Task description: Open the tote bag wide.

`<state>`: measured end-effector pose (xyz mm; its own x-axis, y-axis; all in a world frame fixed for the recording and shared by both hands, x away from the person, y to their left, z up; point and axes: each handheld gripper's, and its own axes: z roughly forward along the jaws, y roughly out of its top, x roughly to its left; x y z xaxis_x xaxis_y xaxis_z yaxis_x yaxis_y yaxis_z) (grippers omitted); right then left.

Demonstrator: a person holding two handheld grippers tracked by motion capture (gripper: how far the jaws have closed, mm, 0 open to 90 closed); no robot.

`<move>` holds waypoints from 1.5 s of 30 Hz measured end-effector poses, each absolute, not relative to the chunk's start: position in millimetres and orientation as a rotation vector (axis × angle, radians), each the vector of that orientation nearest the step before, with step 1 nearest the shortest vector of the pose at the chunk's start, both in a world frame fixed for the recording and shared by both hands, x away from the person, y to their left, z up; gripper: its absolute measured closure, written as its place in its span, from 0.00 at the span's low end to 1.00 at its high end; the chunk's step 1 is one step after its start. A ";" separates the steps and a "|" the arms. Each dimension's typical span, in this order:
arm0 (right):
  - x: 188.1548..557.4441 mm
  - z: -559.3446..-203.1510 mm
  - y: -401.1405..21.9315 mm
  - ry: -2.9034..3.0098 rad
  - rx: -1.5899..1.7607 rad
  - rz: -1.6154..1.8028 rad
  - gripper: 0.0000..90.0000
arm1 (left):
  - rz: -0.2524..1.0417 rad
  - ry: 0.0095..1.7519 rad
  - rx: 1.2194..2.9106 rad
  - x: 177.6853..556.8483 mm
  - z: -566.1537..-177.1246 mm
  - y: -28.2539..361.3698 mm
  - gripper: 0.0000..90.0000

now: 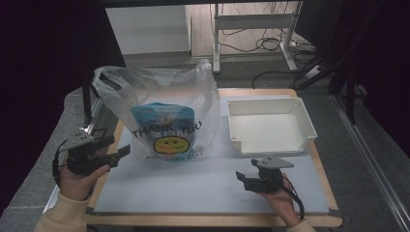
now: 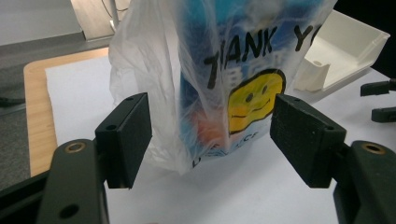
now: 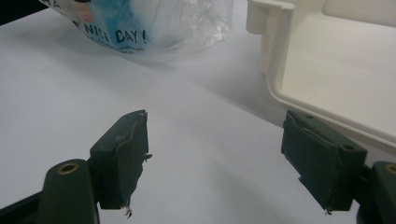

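- High view: the plastic bag (image 1: 159,113) stood upright at the far left of the white mat (image 1: 212,191), a blue pouch (image 1: 164,126) inside it, with the white tray (image 1: 269,124) just beside it to the right. The left gripper (image 1: 116,151) hung near the bag's left side, jaws apart and empty; the right gripper (image 1: 244,180) rested at the near right, well apart from the bag. The bag looked light and tall, so a sideways nudge could have tipped it.
- Left gripper view: both pads (image 2: 128,137) stood wide with the bag (image 2: 196,88) framed between them but farther off, not touched. Closing there would likely have pinched only loose film, which could slip or tear, or dragged the pouch (image 2: 198,70) over.
- Right gripper view: the right gripper (image 3: 215,158) gaped open over bare mat, nothing between its pads, the tray's (image 3: 327,70) rim close at the right and the bag's foot (image 3: 154,25) far left. A careless swing could have knocked the tray.
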<state>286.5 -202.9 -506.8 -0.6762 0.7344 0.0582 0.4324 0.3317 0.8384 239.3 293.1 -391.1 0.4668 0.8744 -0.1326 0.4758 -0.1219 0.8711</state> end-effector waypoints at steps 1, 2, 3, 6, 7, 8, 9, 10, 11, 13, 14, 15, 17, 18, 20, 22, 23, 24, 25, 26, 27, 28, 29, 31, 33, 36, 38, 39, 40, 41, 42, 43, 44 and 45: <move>286.5 -507.0 -202.8 2.271 1.039 1.273 0.25 | 0.522 1.156 1.757 240.6 -389.7 293.9 0.33; 286.7 -507.2 -202.9 2.271 1.041 1.273 0.25 | 0.516 1.160 1.749 242.4 -388.5 294.5 0.33; 287.1 -507.7 -203.1 2.272 1.040 1.272 0.25 | 0.513 1.166 1.745 244.7 -387.1 295.0 0.33; 287.6 -508.8 -203.4 2.277 1.044 1.264 0.25 | 0.522 1.180 1.741 251.9 -381.3 296.0 0.34; 287.6 -509.1 -203.3 2.279 1.045 1.262 0.25 | 0.528 1.181 1.741 254.0 -378.8 296.4 0.34; 287.5 -509.3 -203.2 2.279 1.047 1.262 0.25 | 0.533 1.180 1.741 255.7 -376.0 296.7 0.35; 287.5 -509.4 -203.1 2.279 1.046 1.261 0.25 | 0.537 1.178 1.735 257.2 -373.3 296.5 0.35; 287.3 -509.3 -202.9 2.280 1.047 1.261 0.25 | 0.539 1.177 1.729 258.3 -370.4 296.4 0.35; 287.5 -509.6 -202.9 2.282 1.037 1.258 0.25 | 0.545 1.172 1.728 259.2 -368.3 296.5 0.34; 287.1 -509.8 -202.4 2.282 1.039 1.251 0.25 | 0.550 1.168 1.723 261.2 -362.5 295.8 0.34; 287.1 -509.9 -202.3 2.287 1.038 1.248 0.25 | 0.554 1.164 1.727 262.1 -360.0 295.3 0.34; 287.2 -510.3 -202.1 2.287 1.035 1.245 0.25 | 0.560 1.161 1.729 263.2 -357.6 294.8 0.34; 287.2 -510.4 -202.0 2.289 1.035 1.243 0.25 | 0.563 1.157 1.732 265.1 -353.4 293.8 0.34; 287.2 -510.4 -202.0 2.289 1.035 1.242 0.25 | 0.567 1.155 1.732 266.1 -351.0 293.5 0.34; 286.9 -510.3 -201.8 2.290 1.036 1.237 0.25 | 0.570 1.154 1.730 268.8 -346.3 293.8 0.34; 287.2 -510.9 -201.6 2.289 1.033 1.238 0.25 | 0.573 1.155 1.726 271.0 -342.5 294.7 0.35; 287.2 -511.0 -201.5 2.290 1.033 1.237 0.25 | 0.575 1.154 1.727 271.7 -341.0 295.1 0.35; 287.2 -511.2 -201.5 2.290 1.032 1.239 0.25 | 0.581 1.156 1.725 273.0 -338.8 295.8 0.35; 287.3 -511.4 -201.5 2.291 1.031 1.237 0.25 | 0.583 1.157 1.725 273.7 -337.5 296.3 0.35; 287.3 -511.4 -201.5 2.291 1.031 1.237 0.25 | 0.588 1.159 1.723 275.1 -335.6 297.2 0.36; 287.4 -511.4 -201.6 2.292 1.030 1.233 0.25 | 0.589 1.159 1.723 276.4 -334.0 297.8 0.37; 287.4 -511.5 -201.6 2.292 1.030 1.233 0.25 | 0.592 1.160 1.723 277.6 -332.6 298.1 0.37; 287.5 -511.7 -201.6 2.292 1.030 1.232 0.25 | 0.596 1.160 1.724 278.9 -331.0 298.4 0.37; 287.5 -511.9 -201.4 2.294 1.032 1.229 0.25 | 0.598 1.157 1.722 281.7 -327.7 298.7 0.39; 287.4 -512.1 -201.3 2.295 1.032 1.227 0.25 | 0.597 1.153 1.718 284.1 -325.5 298.8 0.40; 287.7 -512.4 -201.3 2.296 1.034 1.224 0.25 | 0.593 1.151 1.715 288.6 -322.6 298.9 0.43; 287.7 -512.5 -201.2 2.297 1.036 1.224 0.25 | 0.591 1.151 1.714 292.0 -321.1 299.0 0.45; 287.6 -512.6 -201.2 2.298 1.037 1.223 0.25 | 0.591 1.152 1.711 293.5 -320.5 299.1 0.46; 287.6 -512.6 -201.2 2.299 1.037 1.223 0.25 | 0.591 1.152 1.708 295.1 -319.9 299.4 0.47; 287.6 -512.7 -201.2 2.299 1.037 1.223 0.25 | 0.591 1.154 1.705 296.7 -319.6 299.6 0.49; 287.6 -512.8 -201.2 2.299 1.036 1.222 0.25 | 0.590 1.154 1.703 298.4 -319.4 300.0 0.51; 287.7 -512.9 -201.3 2.298 1.034 1.221 0.25 | 0.587 1.153 1.700 300.0 -319.4 300.4 0.53; 287.8 -512.9 -201.4 2.299 1.035 1.221 0.25 | 0.586 1.151 1.699 301.6 -319.4 300.6 0.55; 287.7 -512.9 -201.4 2.299 1.038 1.221 0.25 | 0.584 1.147 1.702 303.2 -319.6 300.6 0.58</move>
